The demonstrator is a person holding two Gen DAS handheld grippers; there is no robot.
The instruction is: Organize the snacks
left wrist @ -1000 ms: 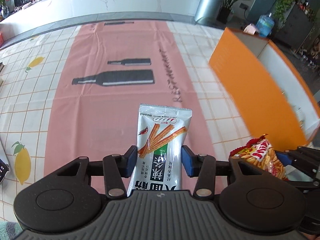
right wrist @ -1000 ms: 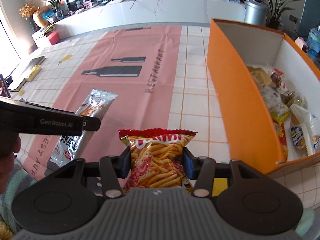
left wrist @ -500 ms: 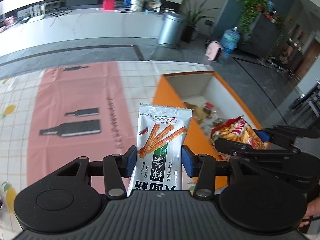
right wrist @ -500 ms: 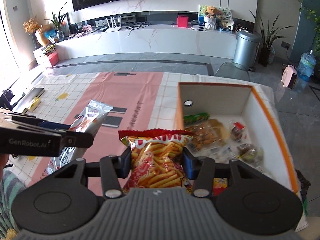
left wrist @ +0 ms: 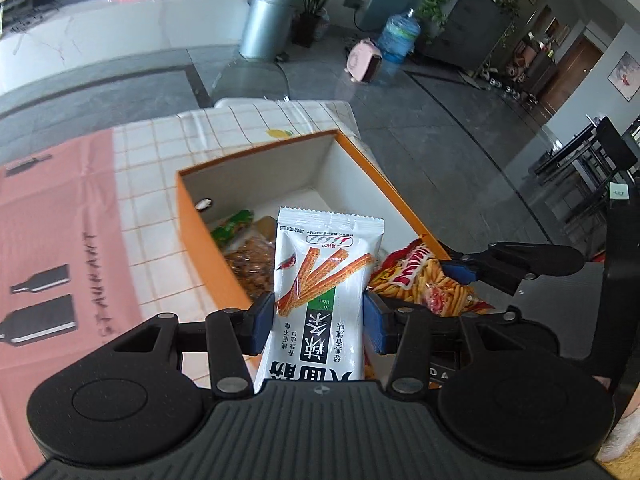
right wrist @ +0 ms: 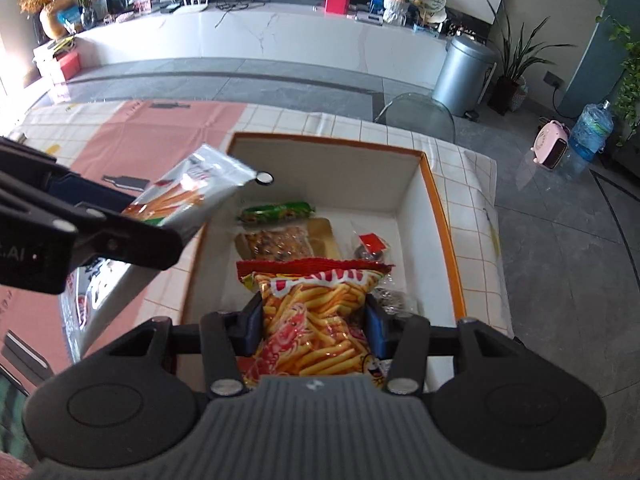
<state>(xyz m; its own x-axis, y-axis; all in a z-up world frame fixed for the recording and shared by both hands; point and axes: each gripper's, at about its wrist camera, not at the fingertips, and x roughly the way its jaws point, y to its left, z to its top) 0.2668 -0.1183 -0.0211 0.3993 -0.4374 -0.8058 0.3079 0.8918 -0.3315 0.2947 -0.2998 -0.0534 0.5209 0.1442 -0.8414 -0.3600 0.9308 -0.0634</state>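
You've got your left gripper [left wrist: 319, 322] clamped on the white spicy-strip packet [left wrist: 326, 280] and your right gripper [right wrist: 314, 326] clamped on the red fries bag [right wrist: 316, 312], jaws pinching both mid-body, hovering over the orange box [right wrist: 444, 216]. Both look light, crinkly and slippery, so that mid grip seems right; squeeze harder and you'd probably crush the fries. The checked tabletop [right wrist: 476, 184] ends just past the box at 12 o'clock, with a grey bin [right wrist: 464, 76] at 1 o'clock.

box floor [right wrist: 340, 212] partly hidden by chips bag [right wrist: 316, 320]
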